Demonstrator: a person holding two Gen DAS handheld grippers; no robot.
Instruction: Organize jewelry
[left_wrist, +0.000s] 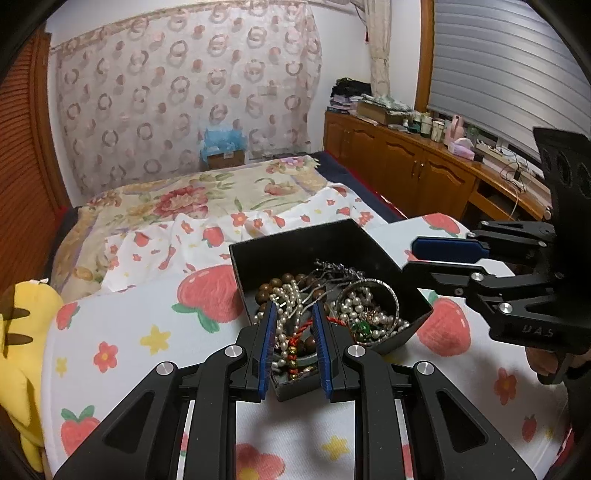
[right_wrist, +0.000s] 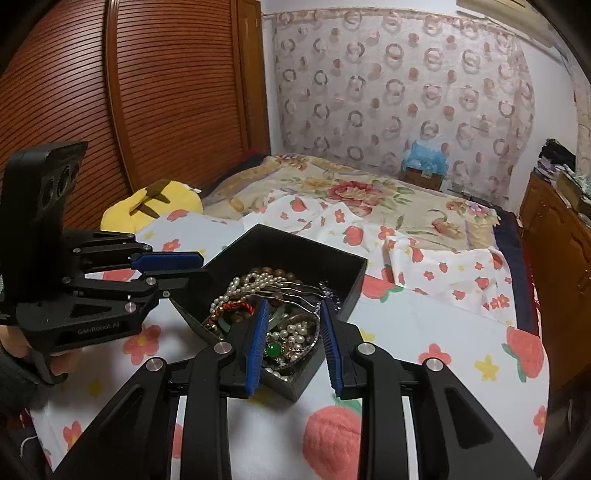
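Both grippers, left gripper (left_wrist: 294, 314) and right gripper (right_wrist: 295, 314), narrowly parted, empty, over the jewelry box (left_wrist: 373, 254).

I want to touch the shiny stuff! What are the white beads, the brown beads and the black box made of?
White beads: pearl or imitation pearl, by their glossy cream sheen; I can't tell which. Brown beads: probably wood, matte with dull brown tones. Black box: likely plastic or card, smooth matte walls without shine.

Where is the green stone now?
The green stone lies inside the black box, among the pearls near the box's front corner, right of the red cord in the left wrist view.
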